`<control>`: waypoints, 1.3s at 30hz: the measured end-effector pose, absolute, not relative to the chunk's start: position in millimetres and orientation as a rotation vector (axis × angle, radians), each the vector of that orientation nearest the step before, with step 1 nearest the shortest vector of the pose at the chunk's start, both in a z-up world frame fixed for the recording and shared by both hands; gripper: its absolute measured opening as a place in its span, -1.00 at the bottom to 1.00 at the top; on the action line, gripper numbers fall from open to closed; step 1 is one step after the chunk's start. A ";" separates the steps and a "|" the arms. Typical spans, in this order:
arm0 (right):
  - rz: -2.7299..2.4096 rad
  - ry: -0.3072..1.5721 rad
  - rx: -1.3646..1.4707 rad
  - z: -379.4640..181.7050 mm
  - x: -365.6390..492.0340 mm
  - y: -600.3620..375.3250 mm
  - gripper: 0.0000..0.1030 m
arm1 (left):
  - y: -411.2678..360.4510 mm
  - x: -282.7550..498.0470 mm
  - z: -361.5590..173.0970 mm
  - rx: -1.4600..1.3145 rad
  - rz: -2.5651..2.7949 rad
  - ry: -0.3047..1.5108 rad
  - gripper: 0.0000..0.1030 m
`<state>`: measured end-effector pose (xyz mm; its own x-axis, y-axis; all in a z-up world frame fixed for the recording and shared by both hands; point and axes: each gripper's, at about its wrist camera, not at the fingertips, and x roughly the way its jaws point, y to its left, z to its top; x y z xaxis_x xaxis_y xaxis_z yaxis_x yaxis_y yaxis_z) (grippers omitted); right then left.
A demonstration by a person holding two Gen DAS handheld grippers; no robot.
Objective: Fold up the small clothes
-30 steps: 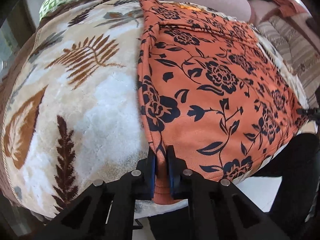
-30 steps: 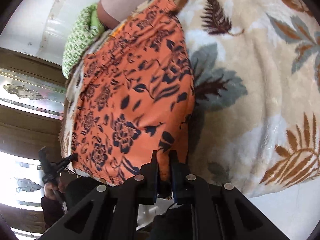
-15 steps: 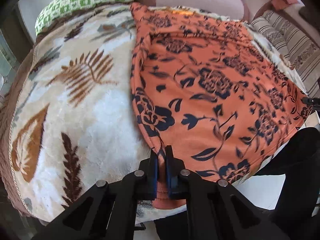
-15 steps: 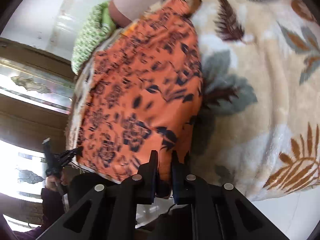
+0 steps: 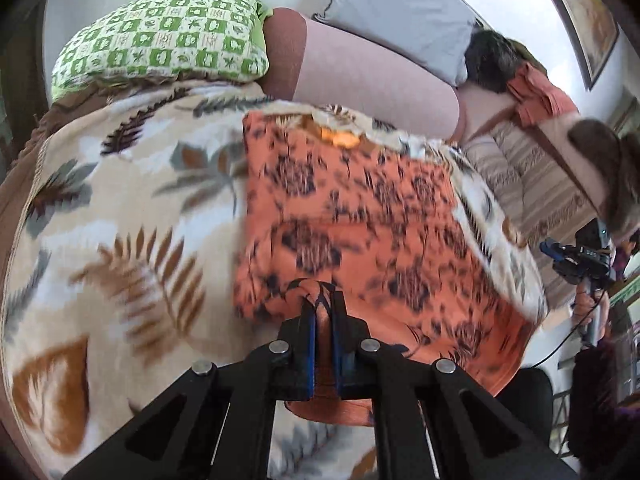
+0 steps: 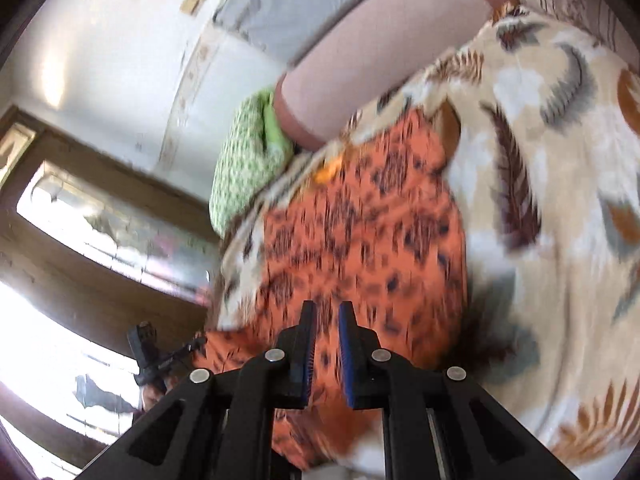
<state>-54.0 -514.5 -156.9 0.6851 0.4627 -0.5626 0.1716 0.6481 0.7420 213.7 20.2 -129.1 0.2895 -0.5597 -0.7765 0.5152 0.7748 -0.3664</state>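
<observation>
Now we hold the orange floral garment (image 5: 360,216) by its near hem, left gripper (image 5: 322,312) and right gripper (image 6: 325,332) both clamped on cloth, the rest spread ahead on the blanket (image 5: 120,208); uneven lifting could skew the fold, or thin fabric could slip free

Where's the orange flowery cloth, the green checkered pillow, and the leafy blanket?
orange flowery cloth (image 5: 360,216): left wrist view, middle of the spread fabric.
green checkered pillow (image 5: 168,36): left wrist view, its patterned top face.
leafy blanket (image 5: 132,208): left wrist view, bare part left of the cloth.
</observation>
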 end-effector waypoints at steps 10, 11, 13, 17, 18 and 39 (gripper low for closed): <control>0.128 1.069 0.802 -196.9 22.7 -530.5 -0.70 | -0.5 237.0 -161.9 0.028 -0.719 1.074 -0.88; 0.120 1.099 0.765 -201.9 13.7 -525.0 -0.70 | 6.1 229.9 -163.9 0.015 -0.714 1.074 -0.88; 0.104 1.168 0.732 -216.7 -15.5 -516.5 -0.70 | 18.8 217.2 -164.6 -0.012 -0.699 1.073 -0.88; 0.050 1.222 0.736 -235.2 -75.7 -510.0 -0.08 | 36.7 190.7 -157.3 -0.048 -0.683 1.061 -0.88; 0.036 1.234 0.748 -239.4 -89.5 -507.7 0.45 | 37.6 185.1 -155.8 -0.048 -0.684 1.059 -0.88; 0.139 1.028 0.750 -213.8 -88.0 -462.0 -0.86 | 54.9 180.5 -145.8 -0.087 -0.639 1.066 -0.88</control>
<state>-88.0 -462.0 -213.8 0.5312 0.4393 -0.7244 0.2318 0.7471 0.6230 180.5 54.9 -145.8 0.3222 -0.5268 -0.7866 0.4458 0.8174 -0.3648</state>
